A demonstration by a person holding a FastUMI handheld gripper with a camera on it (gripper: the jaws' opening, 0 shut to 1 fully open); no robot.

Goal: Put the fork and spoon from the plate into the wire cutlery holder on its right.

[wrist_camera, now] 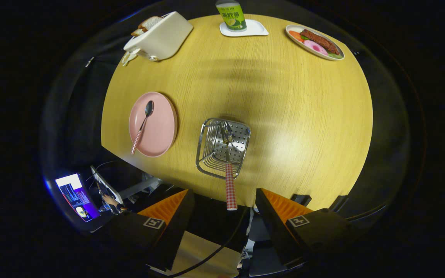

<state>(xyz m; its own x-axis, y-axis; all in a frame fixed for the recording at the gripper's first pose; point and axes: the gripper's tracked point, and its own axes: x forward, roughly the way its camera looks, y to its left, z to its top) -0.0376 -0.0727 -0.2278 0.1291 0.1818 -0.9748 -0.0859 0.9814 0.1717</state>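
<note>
I look down on a round wooden table (pixel 284 116). A pink plate (pixel 160 133) lies near its left edge with a spoon (pixel 142 125) on it, bowl far, checked handle over the near rim. To the plate's right stands the wire cutlery holder (pixel 211 152). A fork (pixel 228 170) stands in it, tines down, its red-checked handle rising toward me. My gripper (pixel 224 206) is high above, fingers wide apart. The fork handle's end shows between the fingers (pixel 168 208), and neither touches it.
At the table's far side stand a white toaster (pixel 162 38) with bread, a green can (pixel 232 15) on a white coaster, and an oval dish of food (pixel 315 42). Below the table's near edge are a lit screen (pixel 76 197), a hand and a black cable.
</note>
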